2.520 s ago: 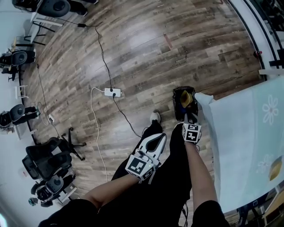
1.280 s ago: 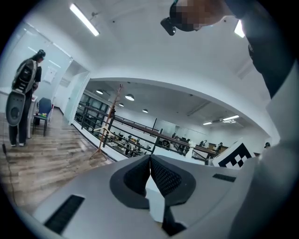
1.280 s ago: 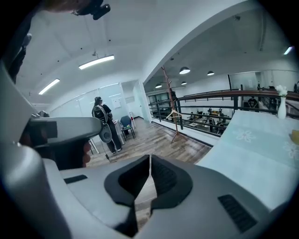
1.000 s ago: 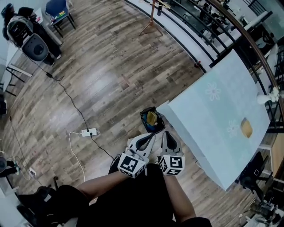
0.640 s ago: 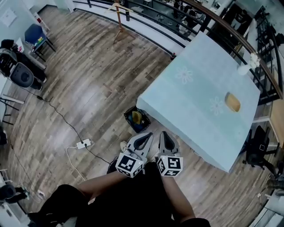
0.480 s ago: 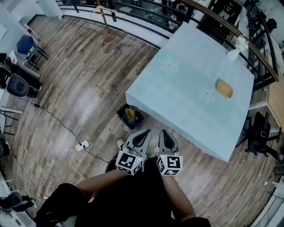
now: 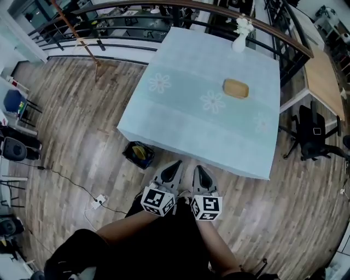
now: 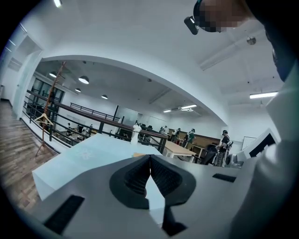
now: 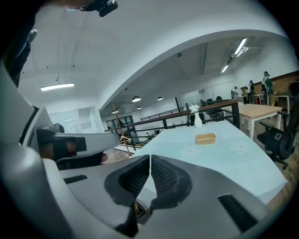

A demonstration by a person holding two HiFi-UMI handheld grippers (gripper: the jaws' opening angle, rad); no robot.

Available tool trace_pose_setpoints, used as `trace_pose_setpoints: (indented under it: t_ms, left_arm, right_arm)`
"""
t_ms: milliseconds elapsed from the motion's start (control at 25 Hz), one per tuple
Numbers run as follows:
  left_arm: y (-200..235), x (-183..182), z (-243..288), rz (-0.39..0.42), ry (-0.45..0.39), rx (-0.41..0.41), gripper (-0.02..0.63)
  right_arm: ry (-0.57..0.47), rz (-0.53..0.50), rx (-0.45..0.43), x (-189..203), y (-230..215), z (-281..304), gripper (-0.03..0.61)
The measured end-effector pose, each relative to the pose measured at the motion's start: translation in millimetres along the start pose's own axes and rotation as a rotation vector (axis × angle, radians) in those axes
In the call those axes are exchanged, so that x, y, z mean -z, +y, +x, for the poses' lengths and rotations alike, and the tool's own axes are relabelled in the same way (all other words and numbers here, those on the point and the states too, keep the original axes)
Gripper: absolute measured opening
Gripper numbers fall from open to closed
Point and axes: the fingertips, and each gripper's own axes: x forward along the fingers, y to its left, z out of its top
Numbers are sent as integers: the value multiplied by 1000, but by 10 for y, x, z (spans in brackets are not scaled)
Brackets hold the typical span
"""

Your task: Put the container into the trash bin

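Note:
A tan oval container [image 7: 235, 88] lies on the far half of the light-blue clothed table [image 7: 180, 115]; in the right gripper view the container [image 9: 205, 138] sits well beyond the jaws. The black trash bin [image 7: 138, 155], with something yellow inside, stands on the floor at the table's near left corner. My left gripper [image 7: 176, 164] and right gripper [image 7: 197, 169] hang side by side close to my body, short of the table's near edge, both shut and empty. In their own views the left gripper [image 8: 150, 156] and right gripper [image 9: 150, 157] show jaws pressed together.
A white vase [image 7: 239, 41] stands at the table's far edge by a dark railing [image 7: 164, 6]. A wooden desk [image 7: 322, 82] and black office chair [image 7: 311, 139] are to the right. A power strip with cables [image 7: 99, 201] lies on the wood floor at left.
The head view has swung up from the floor to the table, so the bin slid left and the container came into full view. Both grippers stay shut and close together.

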Motion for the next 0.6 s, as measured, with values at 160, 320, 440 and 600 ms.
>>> trace_pose_setpoints:
  t_ms: [160,320,440,600]
  left_arm:
    - [-201,21,374,19,23,76,15]
    - [-229,19,840,18,34,132,14]
    - [-205,6,1236,22,54,161,14]
    - [-57,-133,1748,8,57,187,14]
  right_arm:
    - [-2,44,74,2,-377,-26,37]
    - [2,59,133,-56,-735,120,37]
    - [12,68,167,-194,-1015,286,38]
    - [17,51,196,-518,-1350,638,38]
